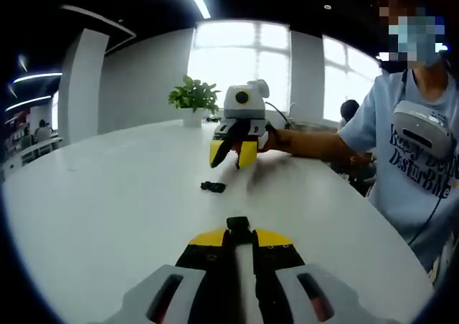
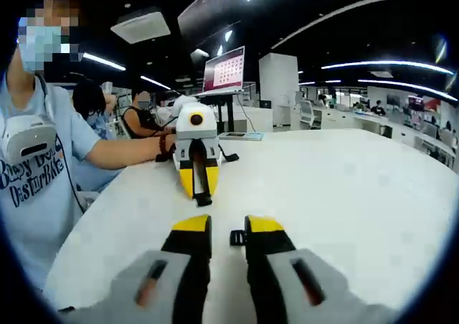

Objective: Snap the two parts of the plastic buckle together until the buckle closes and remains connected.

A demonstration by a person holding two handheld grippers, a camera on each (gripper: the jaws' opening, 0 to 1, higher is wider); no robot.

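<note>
My left gripper (image 1: 240, 232) is shut on one black buckle part (image 1: 238, 224), which pokes out past its yellow tips. The right gripper view looks at this gripper (image 2: 197, 188) head-on, low over the white table (image 1: 107, 209), with the black part (image 2: 203, 197) at its tips. The other black buckle part (image 1: 213, 187) lies loose on the table between the two grippers. My right gripper (image 1: 233, 155) hovers just behind it, jaws spread and holding nothing. In the right gripper view that loose part (image 2: 237, 236) appears in the gap of the open right gripper (image 2: 228, 225).
A person in a light blue shirt (image 1: 416, 145) stands at the table's right edge, seen at left in the right gripper view (image 2: 36, 159). A potted plant (image 1: 192, 98) stands at the table's far end. A monitor (image 2: 224, 69) and other people sit beyond the table.
</note>
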